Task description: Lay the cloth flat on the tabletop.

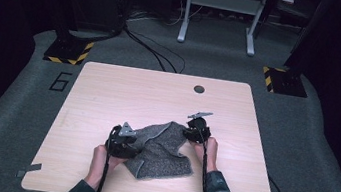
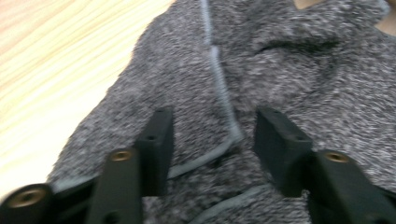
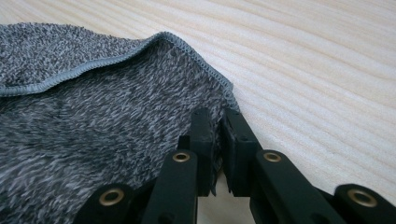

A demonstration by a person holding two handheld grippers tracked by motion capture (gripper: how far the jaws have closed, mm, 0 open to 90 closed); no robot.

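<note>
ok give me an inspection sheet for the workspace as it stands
surface: light wood table with a round dark hole near the far edge, tape tabs at the near corners
job's things: grey fuzzy towel, rumpled and partly folded, near the front middle
clutter: nothing seen
grippers: left hand-held gripper has its jaws apart over the towel, a stitched hem between them; right hand-held gripper is pinched shut on the towel's corner edge
cables: a cable trails from each gripper back along the forearms; black cables run across the floor beyond the table
surroundings: grey carpet, hazard-striped stand bases at left and right, white frame legs at the back, a "6" marked on the floor
</note>
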